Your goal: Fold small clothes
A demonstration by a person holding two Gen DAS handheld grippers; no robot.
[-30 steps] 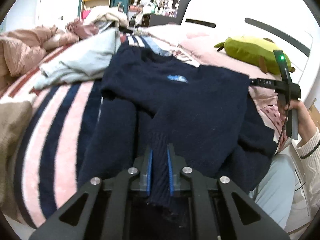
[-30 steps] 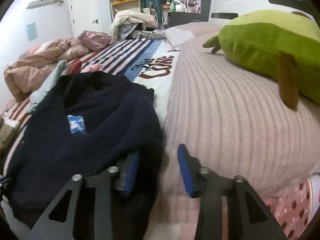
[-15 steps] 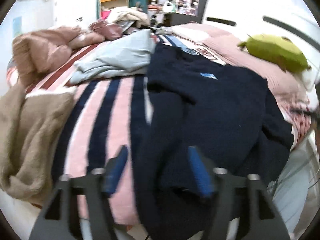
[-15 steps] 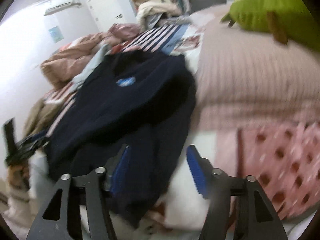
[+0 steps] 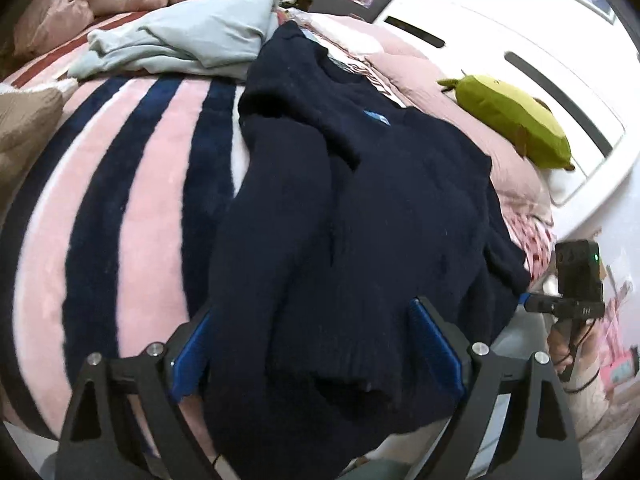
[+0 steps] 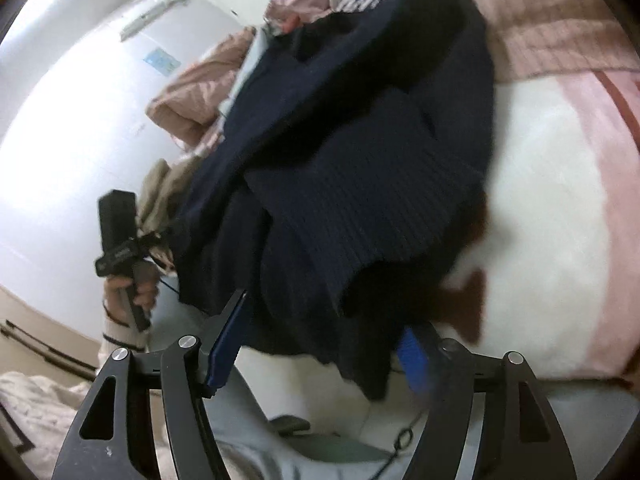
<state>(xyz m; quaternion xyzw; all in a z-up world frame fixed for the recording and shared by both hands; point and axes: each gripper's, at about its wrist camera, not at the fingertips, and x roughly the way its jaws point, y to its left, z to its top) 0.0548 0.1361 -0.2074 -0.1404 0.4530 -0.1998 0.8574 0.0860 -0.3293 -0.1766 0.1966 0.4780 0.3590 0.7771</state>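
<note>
A navy knit sweater [image 5: 380,184] with a small blue chest patch [image 5: 376,117] lies spread on the bed, one sleeve folded down over its front. My left gripper [image 5: 310,308] straddles the sweater's near end. Its jaws are opening, and the blue pads [image 5: 192,352] stand wide of the ribbed cuff between them. In the right wrist view the same sweater [image 6: 360,160] hangs over the bed's edge. My right gripper [image 6: 324,316] is at its lower corner, jaws opening, with ribbed cloth between the pads but not pinched.
A pink and navy striped blanket [image 5: 132,184] covers the bed. A light blue garment [image 5: 192,36] lies behind the sweater, a beige one [image 5: 24,120] at the left. A green plush toy [image 5: 508,120] rests by the white headboard [image 5: 520,40]. A person's hand [image 6: 128,292] grips the other tool.
My left gripper was shut on a fold of the sweater; it has let go and opened wide. My right gripper has swung down to the sweater's hanging edge and opened further.
</note>
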